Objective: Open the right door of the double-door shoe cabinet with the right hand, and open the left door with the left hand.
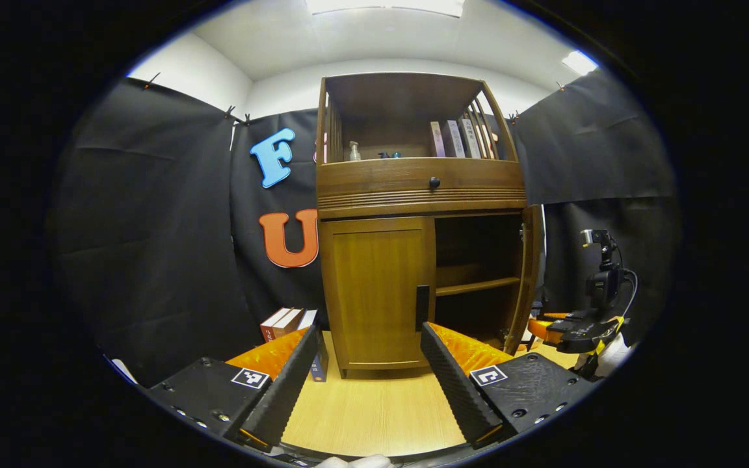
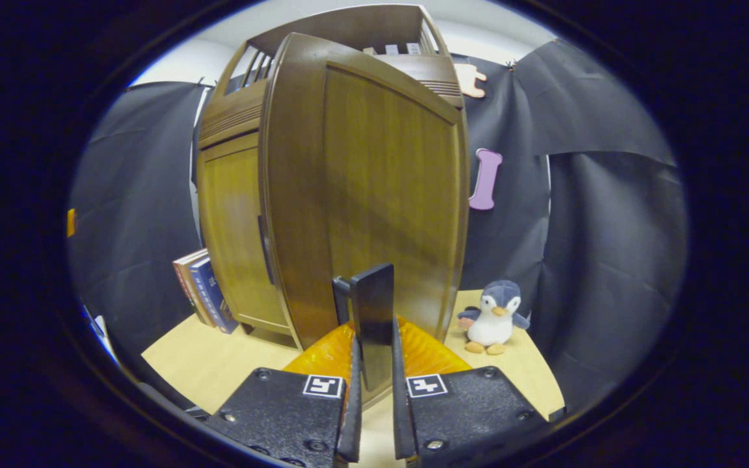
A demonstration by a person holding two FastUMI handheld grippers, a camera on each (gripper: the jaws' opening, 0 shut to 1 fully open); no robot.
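The shoe cabinet (image 1: 413, 214) stands at the centre of the left gripper view on a pale wood-grain tabletop (image 1: 374, 416), its back against the black cloth wall. Its left door (image 1: 378, 292) is closed, with a dark vertical handle (image 1: 422, 305) at its inner edge. Its right door (image 1: 523, 279) is swung out, showing a dark interior with one shelf (image 1: 475, 286). Above the doors runs a drawer front with a small dark knob (image 1: 434, 182), and the open top shelf holds a small bottle (image 1: 354, 152) and several upright books (image 1: 456, 138).

At the bottom of that view the left gripper (image 1: 368, 364) has its fingers spread wide, holding nothing, short of the closed door. The right gripper (image 1: 576, 328) shows at the lower right, beside the open door's edge.

In the right gripper view the right door (image 2: 381, 188) fills the centre, seen from its outer face. The right gripper (image 2: 374, 377) has its fingers closed onto the door's dark handle (image 2: 371, 325), one finger on each side of it.

A stack of books (image 2: 200, 289) leans at the cabinet's left side in the lower left, and a plush penguin (image 2: 495, 316) sits on the tabletop at the right. The black cloth encloses the booth on all sides; above it are white walls and a bright ceiling light (image 1: 384, 5).
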